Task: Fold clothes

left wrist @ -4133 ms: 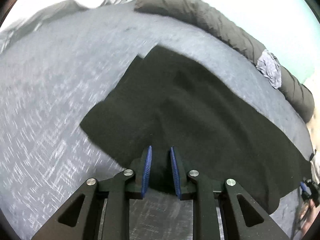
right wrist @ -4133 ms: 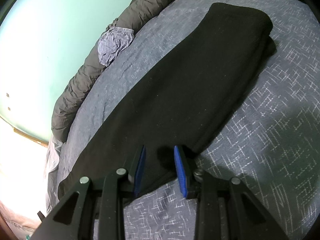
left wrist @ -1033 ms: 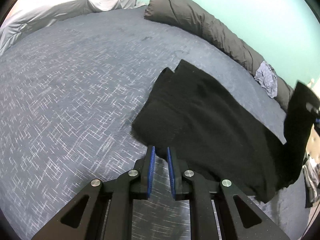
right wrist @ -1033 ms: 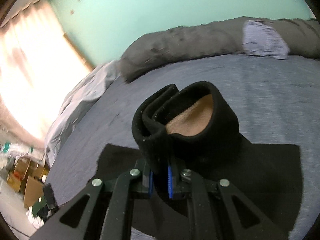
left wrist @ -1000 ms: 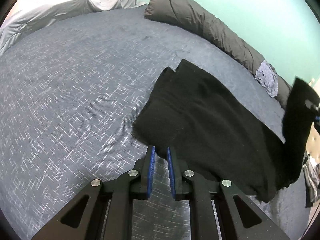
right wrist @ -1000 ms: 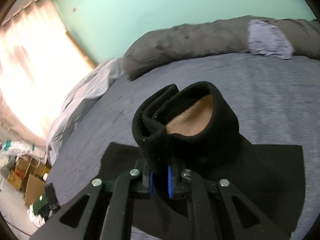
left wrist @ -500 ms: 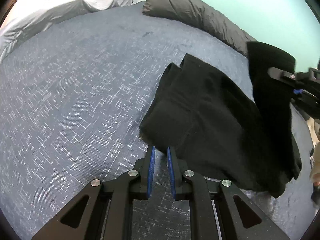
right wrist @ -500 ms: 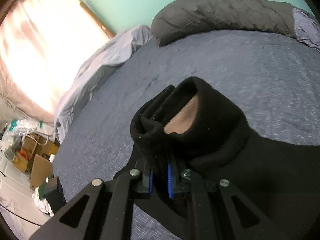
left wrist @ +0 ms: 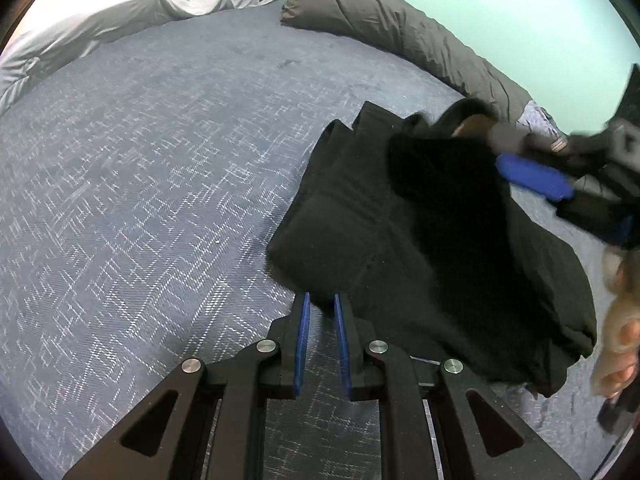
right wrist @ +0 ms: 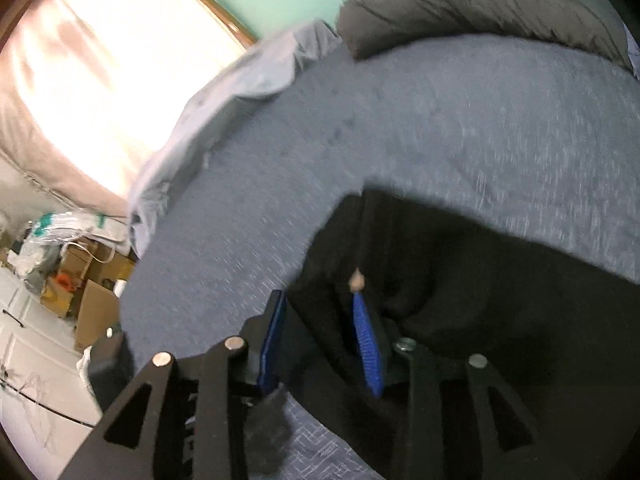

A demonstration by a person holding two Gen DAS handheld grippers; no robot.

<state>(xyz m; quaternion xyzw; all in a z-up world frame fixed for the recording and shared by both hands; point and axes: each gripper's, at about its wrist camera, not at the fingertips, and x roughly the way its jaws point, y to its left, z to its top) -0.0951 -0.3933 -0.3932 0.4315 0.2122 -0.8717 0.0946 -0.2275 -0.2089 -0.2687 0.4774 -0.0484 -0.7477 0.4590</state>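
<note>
A black fleece garment (left wrist: 420, 248) lies folded on the blue-grey bed cover (left wrist: 140, 200). My left gripper (left wrist: 320, 300) sits low at its near corner, jaws narrow, the pads nipping the cloth's edge. My right gripper (left wrist: 504, 152) reaches in from the right over the top layer, one blue pad (left wrist: 528, 176) showing. In the right wrist view the right gripper (right wrist: 318, 300) has its jaws opening. The black garment (right wrist: 480, 300) still lies between the pads, but they stand clear of it. A bit of its tan lining (right wrist: 356, 280) peeks out.
A rolled dark grey duvet (left wrist: 400, 28) runs along the teal wall, with a small blue-grey garment (left wrist: 540, 116) on it. A pale grey sheet (left wrist: 120, 12) is heaped at the bed's far left. A person's hand (left wrist: 620, 320) is at the right edge. Cardboard boxes (right wrist: 92, 304) stand on the floor.
The right gripper swung the lifted end of the garment over the rest, lowered it onto the lower layer, and its jaws have parted. The left gripper has stayed put.
</note>
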